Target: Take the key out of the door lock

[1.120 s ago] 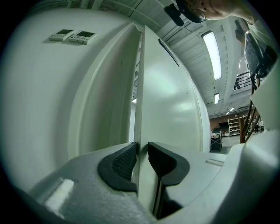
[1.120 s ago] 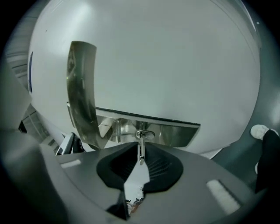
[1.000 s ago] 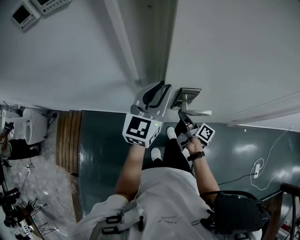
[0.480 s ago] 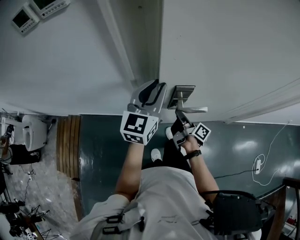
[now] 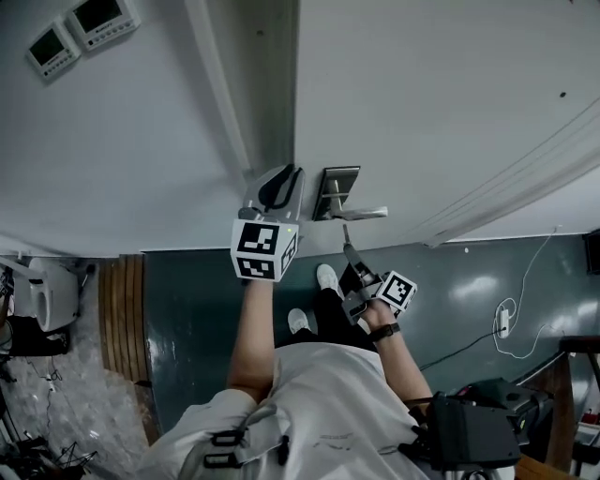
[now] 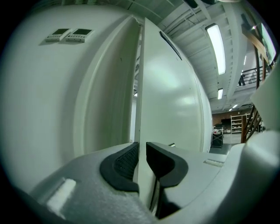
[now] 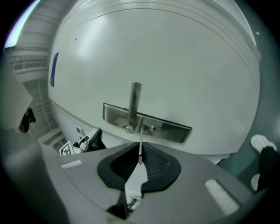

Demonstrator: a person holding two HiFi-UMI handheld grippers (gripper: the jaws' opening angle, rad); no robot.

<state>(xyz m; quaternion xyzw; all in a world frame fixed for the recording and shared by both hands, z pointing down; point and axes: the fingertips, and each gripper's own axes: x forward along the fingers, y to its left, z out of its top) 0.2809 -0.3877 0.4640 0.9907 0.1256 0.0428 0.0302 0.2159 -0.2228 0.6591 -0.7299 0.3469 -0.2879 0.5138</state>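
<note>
A white door (image 5: 422,103) carries a steel lock plate (image 5: 337,183) with a lever handle (image 5: 366,214). My right gripper (image 5: 352,255) is shut on the key (image 5: 345,234), whose thin blade points at the plate from a short way off. In the right gripper view the key (image 7: 140,148) stands upright between the pads of the right gripper (image 7: 140,159). Its tip is just short of the lock plate (image 7: 166,127), beside the handle (image 7: 134,103). My left gripper (image 5: 279,187) is closing on the door's free edge (image 6: 142,109), which both pads of the left gripper (image 6: 141,157) touch.
Two small wall panels (image 5: 80,23) hang on the white wall left of the door frame. Below lie a dark green floor (image 5: 197,309), wooden slats (image 5: 122,309) and a cable (image 5: 502,323). The person's white shoe (image 7: 261,142) shows low on the right.
My right gripper has drawn back from the lock plate with the key, leaving a gap. The left gripper stays at the door edge with its jaws narrower. The door has swung slightly left in view.
</note>
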